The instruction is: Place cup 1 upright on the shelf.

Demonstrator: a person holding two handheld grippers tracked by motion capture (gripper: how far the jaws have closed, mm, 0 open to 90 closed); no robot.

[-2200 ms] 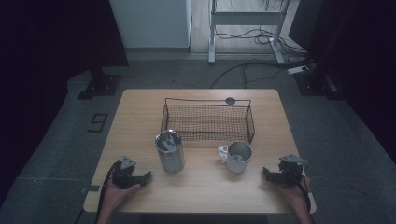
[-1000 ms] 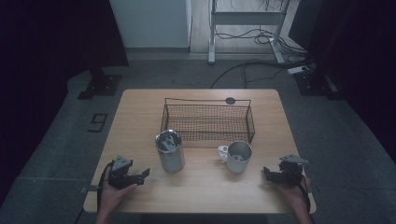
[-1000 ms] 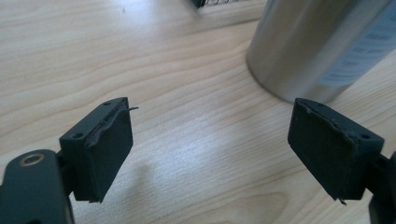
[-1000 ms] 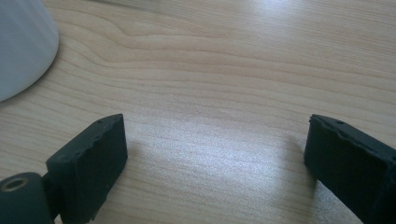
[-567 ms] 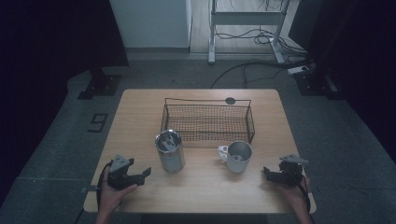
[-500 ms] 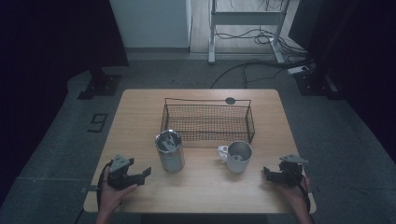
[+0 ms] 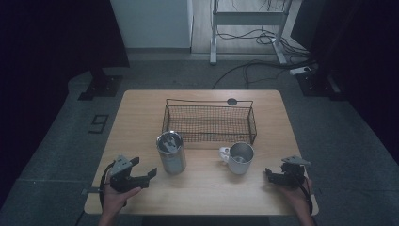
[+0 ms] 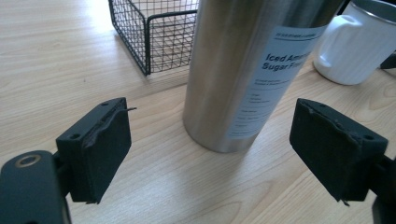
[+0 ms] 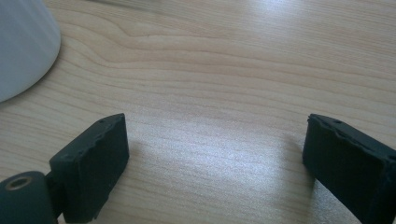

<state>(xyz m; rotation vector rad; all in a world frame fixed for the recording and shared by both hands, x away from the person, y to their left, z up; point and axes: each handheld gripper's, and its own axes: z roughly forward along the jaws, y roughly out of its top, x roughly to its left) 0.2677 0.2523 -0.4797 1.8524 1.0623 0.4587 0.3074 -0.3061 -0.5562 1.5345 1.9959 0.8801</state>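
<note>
Left gripper (image 7: 141, 175) jaws have just been opening, nothing between them. Steel tumbler (image 8: 252, 70) stands upright on the bench (image 7: 141, 122), dead ahead of the jaws, long axis vertical, gap left to cover. Left hand (image 7: 115, 195) nearer, gripper roughly level, aimed at the tumbler. Right gripper (image 7: 277, 176) jaws released, empty, near the white mug (image 7: 237, 157). Wire basket (image 7: 209, 121) beyond.
</note>
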